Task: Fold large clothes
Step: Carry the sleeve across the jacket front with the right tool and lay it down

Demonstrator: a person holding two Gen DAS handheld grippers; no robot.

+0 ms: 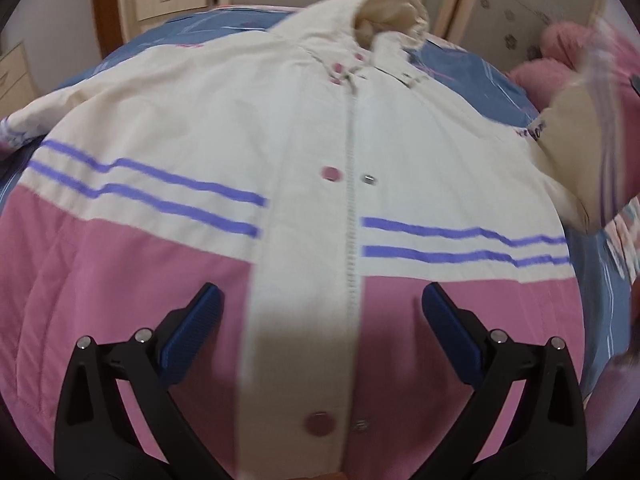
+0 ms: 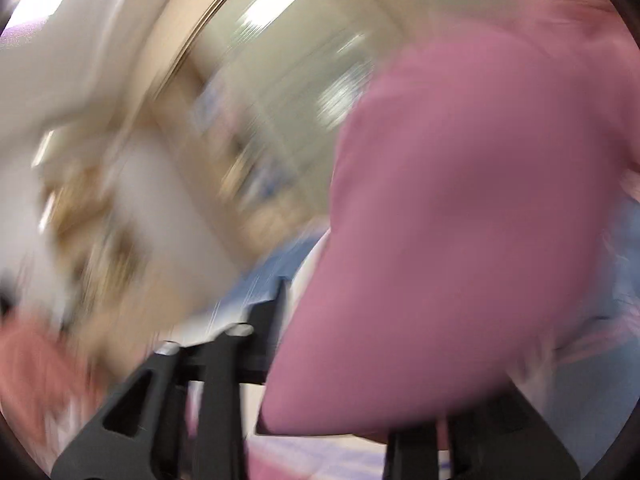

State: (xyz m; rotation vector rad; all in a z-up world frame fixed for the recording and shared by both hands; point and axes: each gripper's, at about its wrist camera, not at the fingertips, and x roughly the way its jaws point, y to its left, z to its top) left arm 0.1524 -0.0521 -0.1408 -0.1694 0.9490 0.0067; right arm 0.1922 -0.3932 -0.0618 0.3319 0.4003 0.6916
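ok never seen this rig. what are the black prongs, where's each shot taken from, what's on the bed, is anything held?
No robot here: a person holds a two-finger gripper in each hand, each with a fisheye camera looking along its fingers. The left-wrist picture shows the left gripper open, its blue-padded fingers apart and empty above a cream and pink jacket with purple stripes, spread on a blue bed. The right-wrist picture is badly motion-blurred. Pink fabric fills it and covers the right gripper, so it looks gripped, but I cannot tell. It is probably the jacket's sleeve.
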